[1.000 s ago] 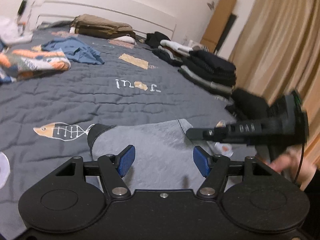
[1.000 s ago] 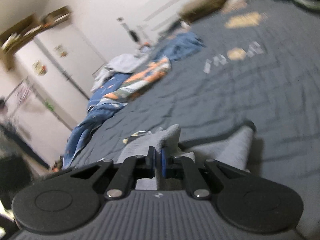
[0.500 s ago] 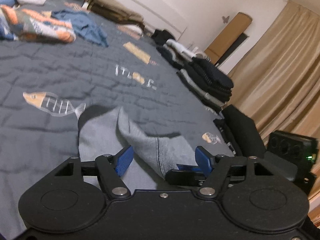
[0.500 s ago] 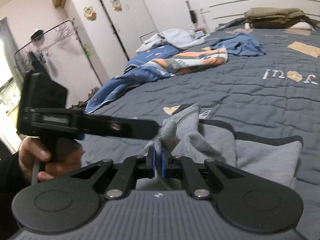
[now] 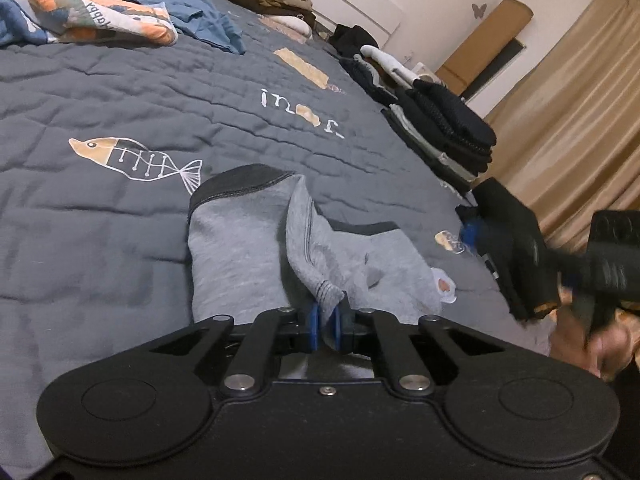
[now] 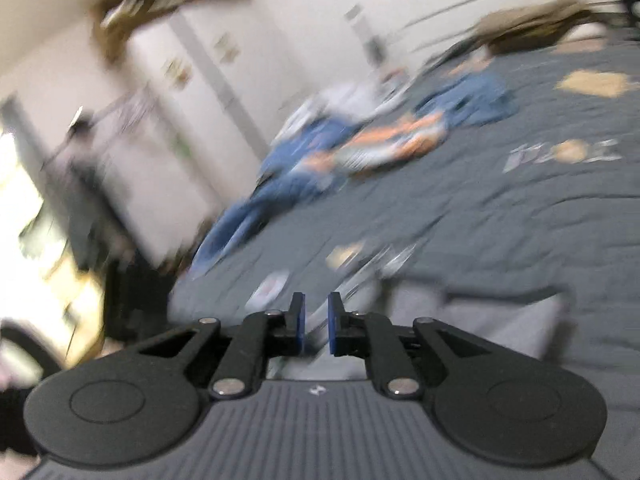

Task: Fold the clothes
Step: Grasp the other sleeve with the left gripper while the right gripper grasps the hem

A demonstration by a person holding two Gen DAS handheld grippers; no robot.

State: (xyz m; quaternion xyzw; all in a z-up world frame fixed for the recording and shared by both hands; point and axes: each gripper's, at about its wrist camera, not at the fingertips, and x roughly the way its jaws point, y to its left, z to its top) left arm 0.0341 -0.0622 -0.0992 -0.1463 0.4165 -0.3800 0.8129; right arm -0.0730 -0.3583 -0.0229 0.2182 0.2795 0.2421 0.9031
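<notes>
Since before, left gripper [image 5: 329, 322] has just closed, pinching the grey garment's [image 5: 244, 256] fold; right gripper [image 6: 316, 326], tilted, has let go, narrowly parted.

On my dark grey quilt [image 5: 120, 92] I can read white lettering [image 5: 301, 114] that looks like "in", then a tan patch, then "r_", seen at an angle. The orange and blue patterned cloth [image 5: 86, 16] carries a word upside down to me; it looks like "happy", though I am not sure. In my right view the quilt lettering is too blurred to read.
</notes>
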